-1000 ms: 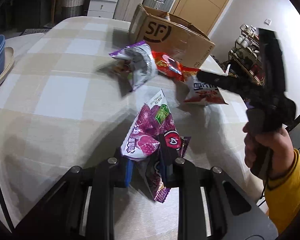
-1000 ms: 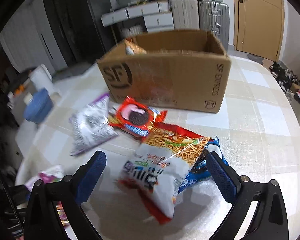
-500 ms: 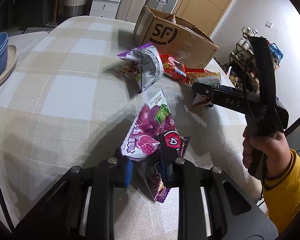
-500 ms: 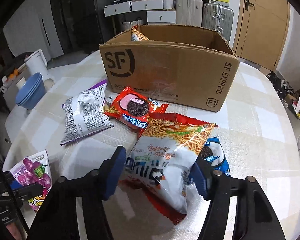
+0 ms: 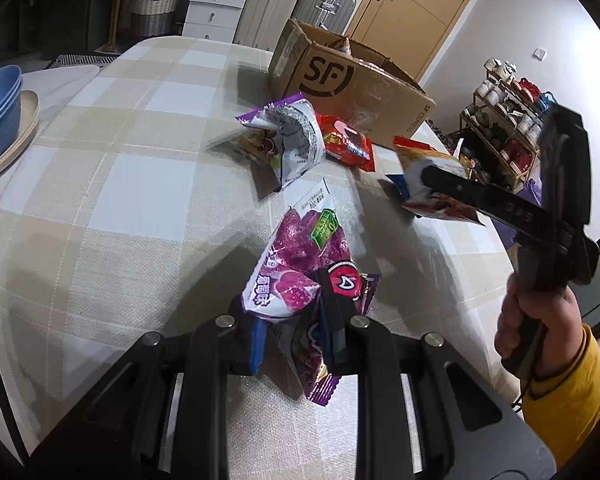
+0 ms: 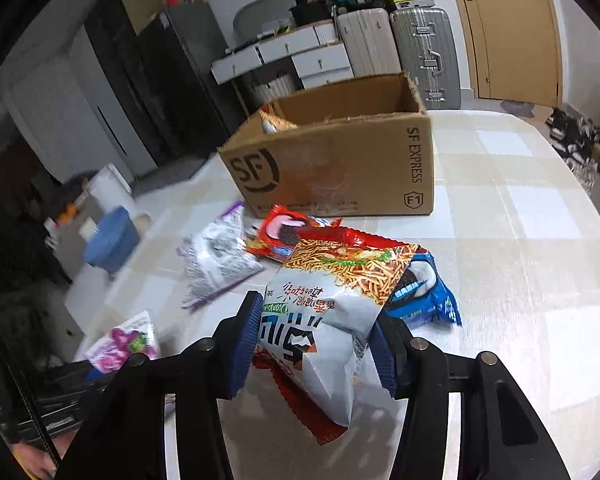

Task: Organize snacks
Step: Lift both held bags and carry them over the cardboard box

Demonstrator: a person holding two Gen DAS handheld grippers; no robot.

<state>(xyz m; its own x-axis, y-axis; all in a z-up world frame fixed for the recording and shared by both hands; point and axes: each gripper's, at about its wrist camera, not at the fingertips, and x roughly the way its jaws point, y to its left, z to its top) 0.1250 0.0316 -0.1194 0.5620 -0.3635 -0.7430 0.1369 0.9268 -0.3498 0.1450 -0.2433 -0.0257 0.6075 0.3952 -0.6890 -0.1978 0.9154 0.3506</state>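
My left gripper (image 5: 292,332) is shut on a purple grape candy bag (image 5: 300,264) low over the checked table. My right gripper (image 6: 316,344) is shut on a white and red noodle snack bag (image 6: 328,312) and holds it lifted above the table; the bag also shows in the left wrist view (image 5: 432,188). The open SF cardboard box (image 6: 340,168) stands behind it, with one snack inside at its left corner. A silver and purple bag (image 6: 216,264), a red cookie pack (image 6: 280,236) and a blue cookie pack (image 6: 424,292) lie in front of the box.
Blue bowls on a beige plate (image 5: 0,112) sit at the table's left edge. A shelf with cups (image 5: 504,120) stands right of the table. Suitcases (image 6: 424,48) and drawers stand behind the box. The checked tablecloth (image 6: 520,240) stretches right of the snacks.
My right gripper closed on the noodle snack bag and lifted it off the table. My left gripper stayed shut on the grape candy bag, hardly moving.
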